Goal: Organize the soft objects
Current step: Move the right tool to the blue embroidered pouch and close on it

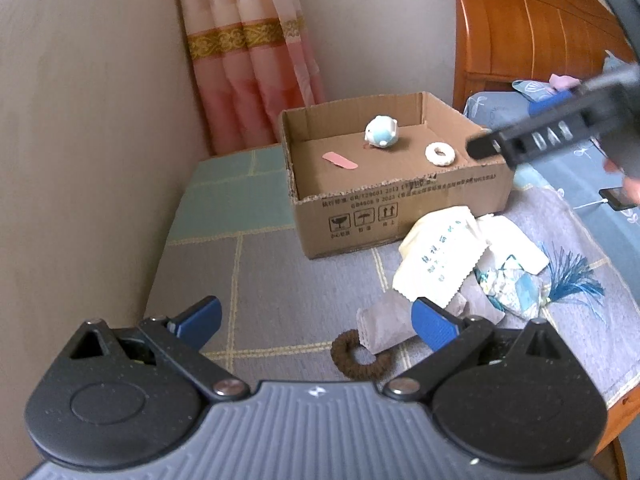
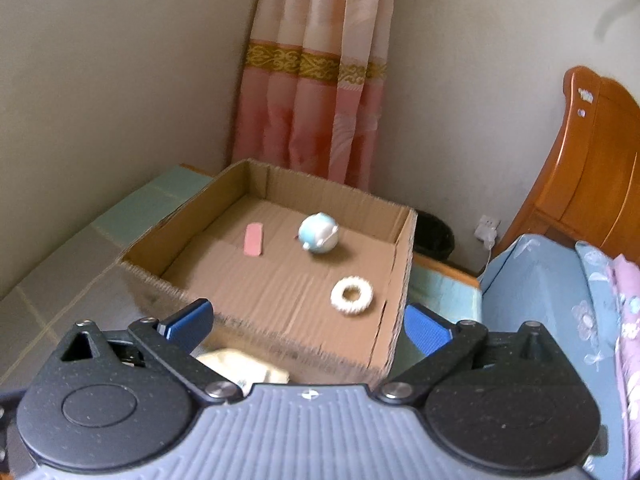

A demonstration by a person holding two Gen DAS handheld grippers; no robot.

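Observation:
An open cardboard box [image 1: 400,208] [image 2: 288,344] holds a blue-white plush toy [image 1: 381,132] [image 2: 319,234], a white ring [image 1: 440,154] [image 2: 352,294] and a pink strip [image 1: 340,161] [image 2: 253,239]. In front of it lie a brown hair ring [image 1: 362,356], a grey cloth [image 1: 386,326], a cream cloth [image 1: 440,256], a patterned cloth [image 1: 512,284] and a blue tassel [image 1: 576,276]. My left gripper [image 1: 316,320] is open and empty above the brown ring. My right gripper [image 2: 308,320] is open and empty over the box's near wall; it also shows in the left wrist view [image 1: 484,146].
Everything rests on a grey-green checked mat [image 1: 248,264]. A wall [image 1: 80,160] stands on the left, a pink curtain [image 2: 312,112] behind the box. A wooden headboard [image 1: 532,36], blue bedding [image 2: 552,300], a black bin [image 2: 434,240] and a phone [image 1: 618,198] are right.

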